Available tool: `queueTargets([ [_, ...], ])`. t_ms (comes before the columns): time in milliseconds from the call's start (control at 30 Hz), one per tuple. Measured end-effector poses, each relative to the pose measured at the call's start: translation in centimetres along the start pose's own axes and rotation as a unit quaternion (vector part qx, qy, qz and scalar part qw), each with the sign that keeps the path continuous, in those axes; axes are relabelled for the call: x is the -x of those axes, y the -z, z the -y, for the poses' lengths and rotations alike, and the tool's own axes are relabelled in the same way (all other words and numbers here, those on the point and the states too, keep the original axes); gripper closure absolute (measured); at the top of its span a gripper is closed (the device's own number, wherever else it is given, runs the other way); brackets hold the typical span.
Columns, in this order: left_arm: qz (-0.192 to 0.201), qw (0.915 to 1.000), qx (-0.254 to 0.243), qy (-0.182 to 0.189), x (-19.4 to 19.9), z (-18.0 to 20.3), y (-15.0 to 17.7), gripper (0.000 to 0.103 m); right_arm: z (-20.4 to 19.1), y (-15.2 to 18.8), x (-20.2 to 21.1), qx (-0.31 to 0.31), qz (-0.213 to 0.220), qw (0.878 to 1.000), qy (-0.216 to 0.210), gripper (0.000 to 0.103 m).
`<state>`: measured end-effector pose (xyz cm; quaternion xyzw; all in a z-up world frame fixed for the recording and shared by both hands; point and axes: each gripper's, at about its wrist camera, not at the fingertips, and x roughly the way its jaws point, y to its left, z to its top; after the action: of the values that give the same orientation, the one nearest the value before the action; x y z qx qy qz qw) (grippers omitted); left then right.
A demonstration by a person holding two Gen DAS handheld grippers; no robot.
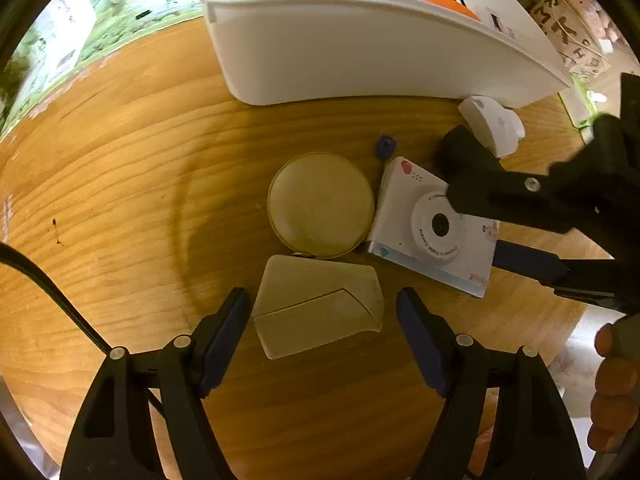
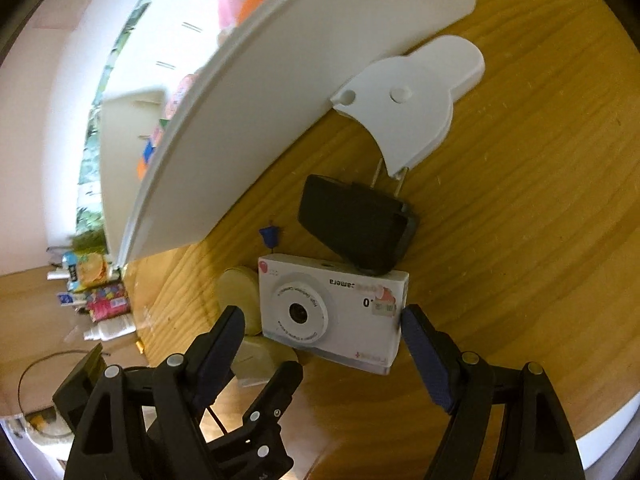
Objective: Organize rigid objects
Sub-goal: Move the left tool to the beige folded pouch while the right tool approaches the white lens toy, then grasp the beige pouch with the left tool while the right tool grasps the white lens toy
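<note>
Here, in the left wrist view, the left gripper (image 1: 323,322) hovers with jaws spread on either side of a beige wedge-shaped case (image 1: 318,306), not touching it, on the wooden table (image 1: 120,184); a round beige case (image 1: 321,205) lies just beyond. In the right wrist view, the right gripper (image 2: 322,334) straddles the white toy camera (image 2: 334,312), jaws apart, 1 fingertip (image 2: 412,322) meeting its edge, near the white bin (image 2: 304,80).

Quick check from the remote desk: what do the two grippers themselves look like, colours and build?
Both the left gripper and the right gripper are black plastic frames with triangular cut-outs, silver pivot pins and dark blue textured finger pads. A black cable runs beside the left one. Bare fingers hold the right one.
</note>
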<state>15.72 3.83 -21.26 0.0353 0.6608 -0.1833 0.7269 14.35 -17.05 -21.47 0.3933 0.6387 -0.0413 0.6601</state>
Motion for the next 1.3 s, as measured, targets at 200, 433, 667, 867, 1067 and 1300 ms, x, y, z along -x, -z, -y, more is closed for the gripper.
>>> queueTargets([
  [200,0.012,0.9999,-0.01,-0.001,0.8,-0.4,0.3,0.036,-0.9,0.0,-1.1,-0.026,-0.009,0.999,0.046,0.021],
  [433,0.008,0.9997,-0.023,0.002,1.2,-1.3,-0.3,0.036,-1.9,0.1,-1.8,-0.055,0.001,0.995,0.086,0.021],
  [667,-0.007,0.9995,-0.007,0.03,2.0,-4.3,0.6,0.036,-2.2,-0.2,-2.9,-0.08,0.0,0.991,0.109,0.019],
  [867,-0.009,0.9995,0.001,0.029,2.5,-6.2,1.0,0.036,-2.1,-0.2,-3.0,-0.081,-0.002,0.99,0.117,0.017],
  [1067,-0.012,0.9995,0.004,0.03,2.8,-7.7,1.9,0.036,-2.2,-0.6,-3.4,-0.071,-0.01,0.988,0.133,0.011],
  [1300,-0.013,0.9991,0.018,0.037,2.9,-8.6,2.8,0.036,-3.6,-0.4,-5.1,-0.062,-0.026,0.987,0.148,0.0],
])
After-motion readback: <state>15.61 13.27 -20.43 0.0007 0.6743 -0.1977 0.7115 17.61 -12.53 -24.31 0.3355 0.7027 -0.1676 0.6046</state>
